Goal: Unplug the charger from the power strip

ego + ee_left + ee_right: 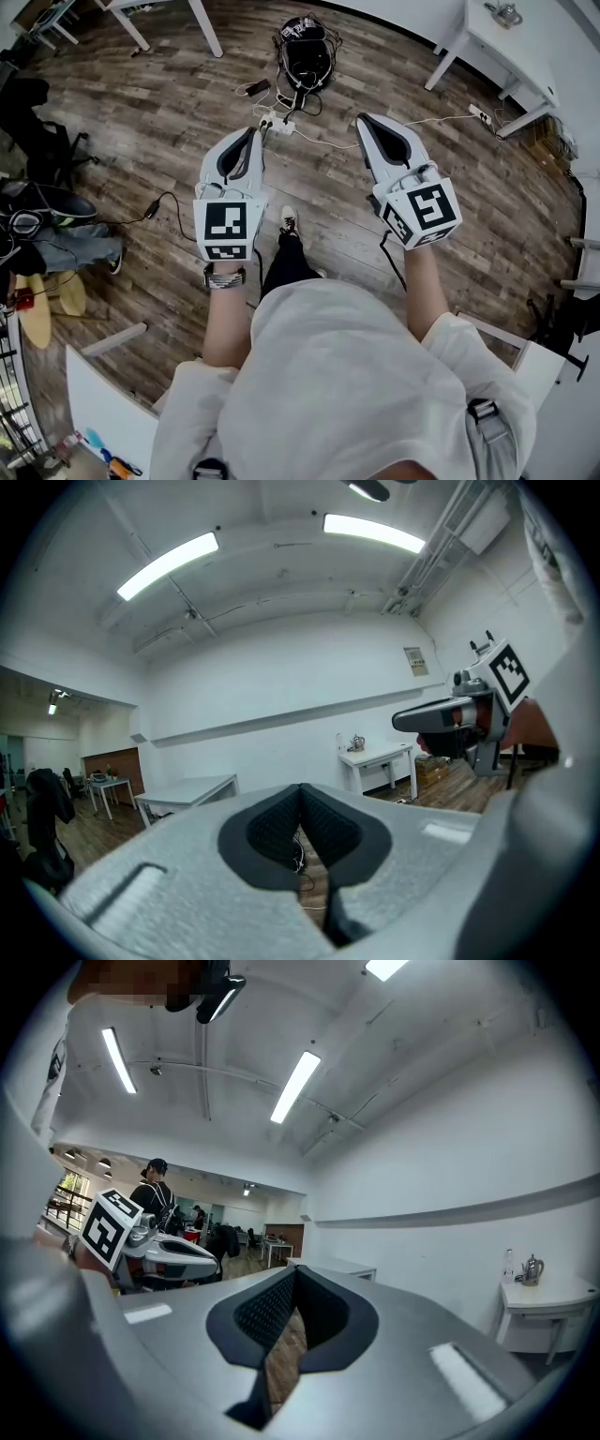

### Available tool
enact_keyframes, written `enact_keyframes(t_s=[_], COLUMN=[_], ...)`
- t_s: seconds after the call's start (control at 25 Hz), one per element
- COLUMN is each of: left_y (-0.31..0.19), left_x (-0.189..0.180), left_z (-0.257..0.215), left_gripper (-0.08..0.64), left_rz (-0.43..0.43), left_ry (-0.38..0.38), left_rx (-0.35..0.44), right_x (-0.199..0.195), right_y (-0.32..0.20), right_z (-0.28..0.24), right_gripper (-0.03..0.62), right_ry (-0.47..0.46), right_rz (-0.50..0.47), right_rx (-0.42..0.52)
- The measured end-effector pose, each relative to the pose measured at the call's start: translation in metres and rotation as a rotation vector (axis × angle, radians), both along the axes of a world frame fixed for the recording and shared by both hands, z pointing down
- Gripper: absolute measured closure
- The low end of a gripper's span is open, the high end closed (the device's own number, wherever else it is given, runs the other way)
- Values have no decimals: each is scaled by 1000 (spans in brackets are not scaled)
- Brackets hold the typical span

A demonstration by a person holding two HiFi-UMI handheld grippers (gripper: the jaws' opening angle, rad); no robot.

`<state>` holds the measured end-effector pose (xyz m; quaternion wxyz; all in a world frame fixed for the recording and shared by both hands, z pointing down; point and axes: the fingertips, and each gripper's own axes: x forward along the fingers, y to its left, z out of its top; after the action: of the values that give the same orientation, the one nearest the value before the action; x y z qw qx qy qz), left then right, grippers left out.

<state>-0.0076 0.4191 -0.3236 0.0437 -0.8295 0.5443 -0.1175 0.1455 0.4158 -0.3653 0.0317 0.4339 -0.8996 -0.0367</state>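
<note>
A white power strip lies on the wooden floor ahead of me, with several cables and small plugs bunched round it. I cannot tell which plug is the charger. My left gripper is held level above the floor, just short and left of the strip, shut and empty. My right gripper hangs level to the strip's right, also shut with nothing in it. In the left gripper view the pads meet, and cables show below them. The right gripper view shows closed pads and floor.
A black bag with cords lies just beyond the strip. A white table stands at the far right, with a second strip near its leg. A black adapter and its cable lie at the left, near a chair.
</note>
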Motion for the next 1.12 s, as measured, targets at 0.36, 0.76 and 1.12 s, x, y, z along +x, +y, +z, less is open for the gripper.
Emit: enact_keyframes(t_s=[0.36, 0.76, 1.12], left_y=[-87, -178, -225], left_x=[-14, -49, -84], left_z=[19, 42, 72], left_gripper=[555, 555, 555], left_rz=[10, 10, 29], left_ry=[1, 9, 15], left_rx=[-34, -95, -156], right_x=[-8, -42, -77], right_y=[-87, -183, -238], right_z=[13, 28, 51], right_gripper=[592, 592, 591], right_ry=[0, 2, 9], right_rz=[22, 37, 53], right_rx=[-20, -69, -128])
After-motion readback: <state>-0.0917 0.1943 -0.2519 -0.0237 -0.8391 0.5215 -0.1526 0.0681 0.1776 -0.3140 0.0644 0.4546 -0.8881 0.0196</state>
